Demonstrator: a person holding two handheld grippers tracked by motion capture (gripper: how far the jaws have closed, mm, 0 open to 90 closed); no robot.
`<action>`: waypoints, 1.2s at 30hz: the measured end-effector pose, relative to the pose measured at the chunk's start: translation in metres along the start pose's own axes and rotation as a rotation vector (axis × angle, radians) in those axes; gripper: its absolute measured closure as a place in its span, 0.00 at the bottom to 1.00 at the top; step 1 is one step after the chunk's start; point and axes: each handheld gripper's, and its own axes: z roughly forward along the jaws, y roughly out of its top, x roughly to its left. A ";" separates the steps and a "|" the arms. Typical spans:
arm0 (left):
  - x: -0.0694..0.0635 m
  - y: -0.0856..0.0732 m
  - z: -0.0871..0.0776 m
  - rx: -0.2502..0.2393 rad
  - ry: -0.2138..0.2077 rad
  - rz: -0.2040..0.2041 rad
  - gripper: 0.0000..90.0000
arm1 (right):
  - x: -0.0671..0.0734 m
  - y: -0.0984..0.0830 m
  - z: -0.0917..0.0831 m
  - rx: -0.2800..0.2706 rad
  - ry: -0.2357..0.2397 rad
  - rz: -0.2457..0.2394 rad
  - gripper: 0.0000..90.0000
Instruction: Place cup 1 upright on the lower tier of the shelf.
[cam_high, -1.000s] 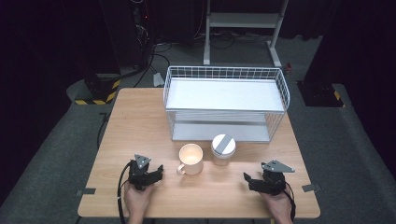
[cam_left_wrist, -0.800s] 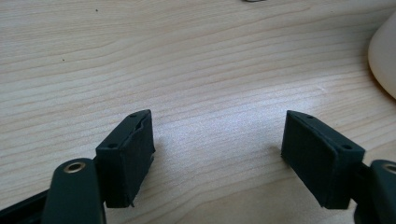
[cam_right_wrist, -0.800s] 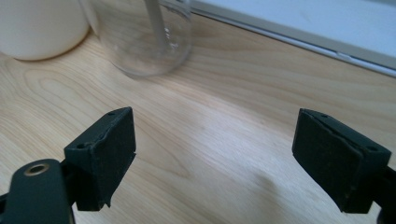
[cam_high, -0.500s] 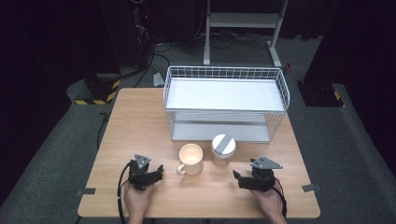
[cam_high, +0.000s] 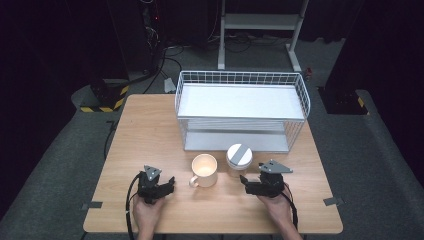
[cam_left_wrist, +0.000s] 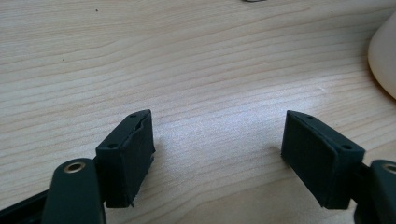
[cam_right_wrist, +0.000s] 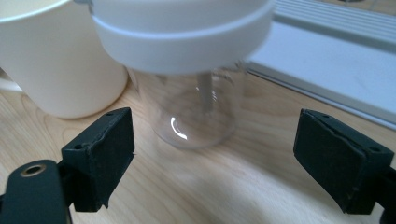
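A cream mug (cam_high: 204, 170) stands near the table's front middle, its side also at the left in the right gripper view (cam_right_wrist: 60, 60). Just right of it is a clear glass jar with a white lid (cam_high: 238, 158), seen close up (cam_right_wrist: 196, 93). My right gripper (cam_high: 246, 182) lies low on the table, jaws open and pointing at the jar, a short way from it. My left gripper (cam_high: 170, 184) rests left of the mug, jaws open over bare wood (cam_left_wrist: 217, 149), with the mug's edge (cam_left_wrist: 384, 60) at the far right.
A white wire basket rack (cam_high: 242, 110) with a white shelf stands behind the mug and jar, its base edge close behind the jar (cam_right_wrist: 336, 70). A white stand (cam_high: 260, 25) and cables lie on the dark floor beyond the wooden table (cam_high: 150, 130).
My right gripper has slid left and a little forward, from the table's right front toward the jar. The left gripper, mug and jar have kept still.
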 end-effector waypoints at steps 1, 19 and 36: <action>0.000 0.000 0.000 0.000 0.000 0.000 0.28 | 0.002 0.002 0.002 0.001 0.002 -0.002 0.14; 0.000 0.000 0.000 -0.002 -0.002 -0.006 0.28 | 0.012 0.012 0.030 -0.014 -0.016 -0.022 0.14; 0.001 0.000 0.000 -0.004 0.004 -0.009 0.29 | 0.018 0.028 0.043 0.005 -0.030 -0.041 0.17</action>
